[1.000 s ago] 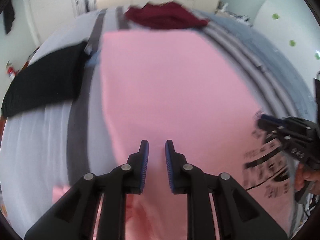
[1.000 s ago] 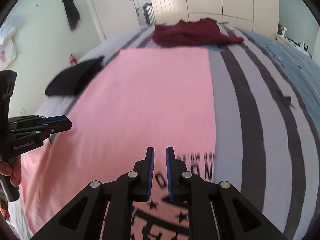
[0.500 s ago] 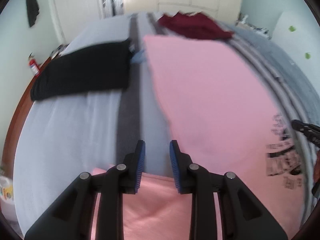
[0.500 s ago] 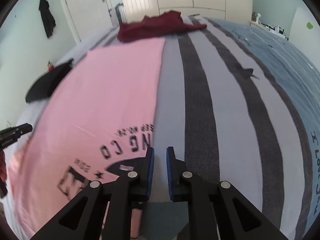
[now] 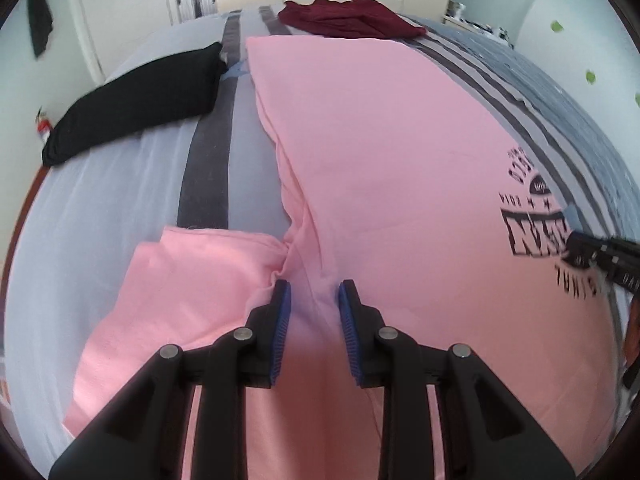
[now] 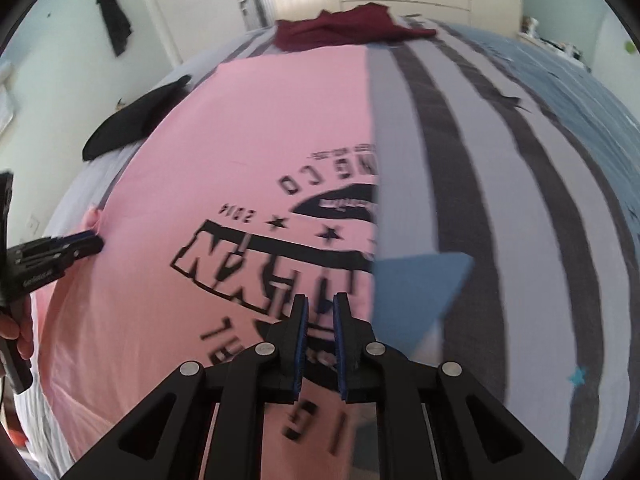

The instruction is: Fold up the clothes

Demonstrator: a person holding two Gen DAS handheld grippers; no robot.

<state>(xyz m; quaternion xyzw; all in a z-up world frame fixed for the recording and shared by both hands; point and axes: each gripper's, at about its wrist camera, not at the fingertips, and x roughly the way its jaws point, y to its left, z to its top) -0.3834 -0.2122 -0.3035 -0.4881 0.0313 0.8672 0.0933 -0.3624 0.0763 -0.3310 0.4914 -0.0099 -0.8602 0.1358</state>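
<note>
A pink T-shirt (image 5: 392, 152) with a black print (image 6: 280, 256) lies flat on the striped bed. Its left sleeve (image 5: 192, 280) sticks out sideways, bunched at the armpit. My left gripper (image 5: 314, 296) is open just above that armpit seam, with nothing between its pads. My right gripper (image 6: 320, 308) hovers over the print near the shirt's straight right edge, where the print is cut off. Its fingers stand narrowly apart and hold nothing. Each gripper shows at the edge of the other's view: the right gripper (image 5: 600, 256) and the left gripper (image 6: 60, 252), the latter held by a hand.
A black garment (image 5: 136, 100) lies on the bed left of the shirt. A dark red garment (image 5: 348, 16) is heaped at the far end. The bedcover (image 6: 500, 200) has grey stripes and a blue triangle (image 6: 420, 288). Doors and wardrobes stand beyond.
The left gripper has come over the sleeve and armpit and stands wider open. The right gripper swung off to the bare stripes and is now back over the print.
</note>
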